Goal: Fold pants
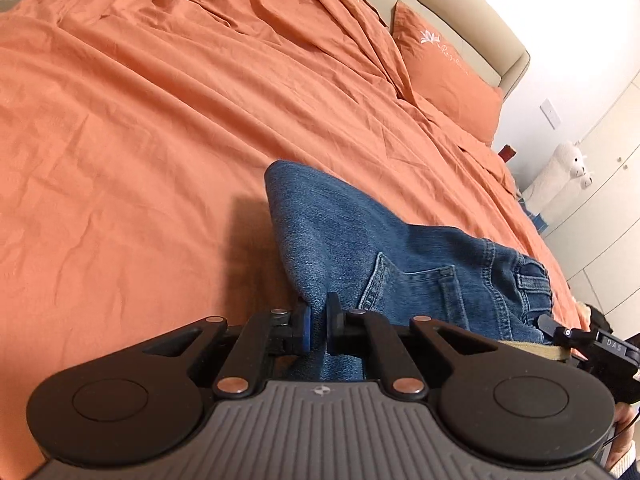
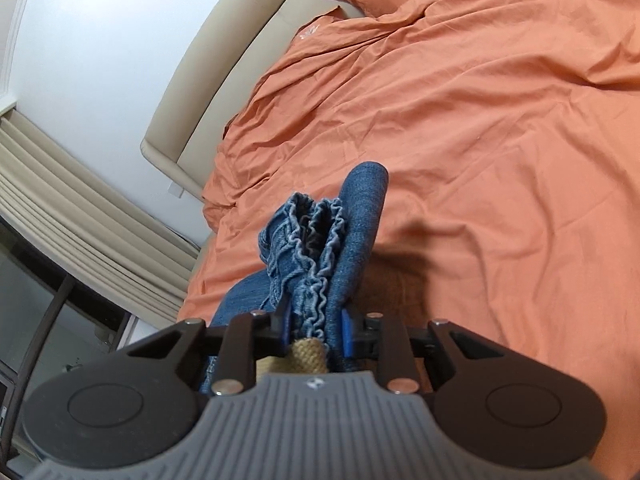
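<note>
Holding the jeans [image 1: 400,264] lifted above the orange bed [image 1: 140,140], the left tool [image 1: 318,326] is clamped on a denim fold and the right tool [image 2: 314,326] on the bunched elastic waistband [image 2: 316,240]. Judging by this, a fold is mid-carry; next, lower both toward 12 o'clock and lay the denim flat.

A rumpled orange cotton bedsheet [image 1: 160,128] is covering the wide bed, with a matching embroidered orange pillow [image 1: 448,68] leaning against the padded beige headboard [image 2: 224,64]. Pleated cream curtains [image 2: 80,200] are hanging beside plain white walls [image 2: 100,28].
</note>
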